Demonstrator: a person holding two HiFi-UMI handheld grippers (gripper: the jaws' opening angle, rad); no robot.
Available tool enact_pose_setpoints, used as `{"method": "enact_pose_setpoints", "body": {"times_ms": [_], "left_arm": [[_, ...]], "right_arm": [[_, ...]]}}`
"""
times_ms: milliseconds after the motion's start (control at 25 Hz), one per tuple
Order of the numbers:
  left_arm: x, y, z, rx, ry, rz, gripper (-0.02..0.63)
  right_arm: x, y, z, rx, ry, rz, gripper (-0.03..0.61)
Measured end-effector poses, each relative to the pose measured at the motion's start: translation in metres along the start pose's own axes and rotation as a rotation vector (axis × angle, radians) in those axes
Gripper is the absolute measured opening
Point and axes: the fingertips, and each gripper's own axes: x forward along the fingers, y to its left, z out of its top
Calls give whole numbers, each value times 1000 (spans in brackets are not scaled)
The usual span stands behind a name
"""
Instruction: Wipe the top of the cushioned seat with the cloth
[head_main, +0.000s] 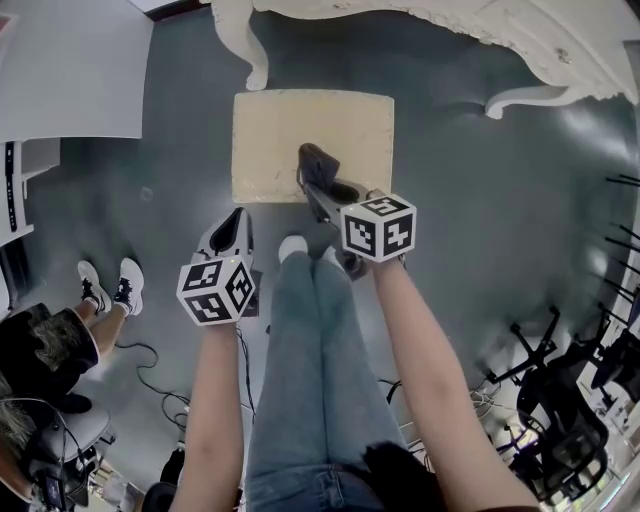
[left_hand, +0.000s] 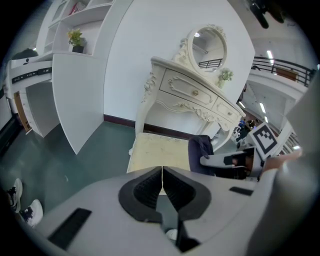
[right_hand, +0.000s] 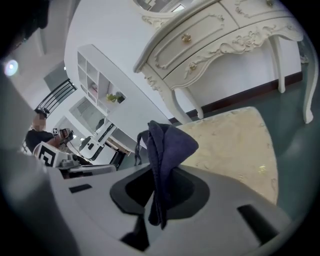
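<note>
The cream cushioned seat stands on the grey-green floor below a white dressing table. My right gripper is shut on a dark blue cloth, holding it over the seat's near edge; the cloth sticks up past the jaws. In the right gripper view the seat lies just beyond the cloth. My left gripper hangs left of the seat, near its front corner, with its jaws pressed together on nothing. From the left gripper view I see the seat ahead and the cloth at the right.
The dressing table's legs stand just behind the seat. A white cabinet is at far left. A seated person's shoes are at left, cables on the floor, and black chair frames at right.
</note>
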Motion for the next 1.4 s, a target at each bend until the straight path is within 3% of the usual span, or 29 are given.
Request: {"method": "enact_pose_setpoints", "body": {"times_ms": [560, 760, 1160, 1400], "left_arm": [[5, -41, -19, 44, 23, -26, 6], [8, -42, -23, 49, 34, -20, 6], [7, -36, -29, 43, 46, -7, 6], [6, -24, -22, 20, 27, -4, 6]], "right_arm": [[-112, -120, -56, 36, -2, -286, 40], [-124, -148, -71, 7, 58, -364, 40], [-95, -164, -87, -84, 185, -459, 40], [-93, -162, -89, -67, 222, -507, 38]]}}
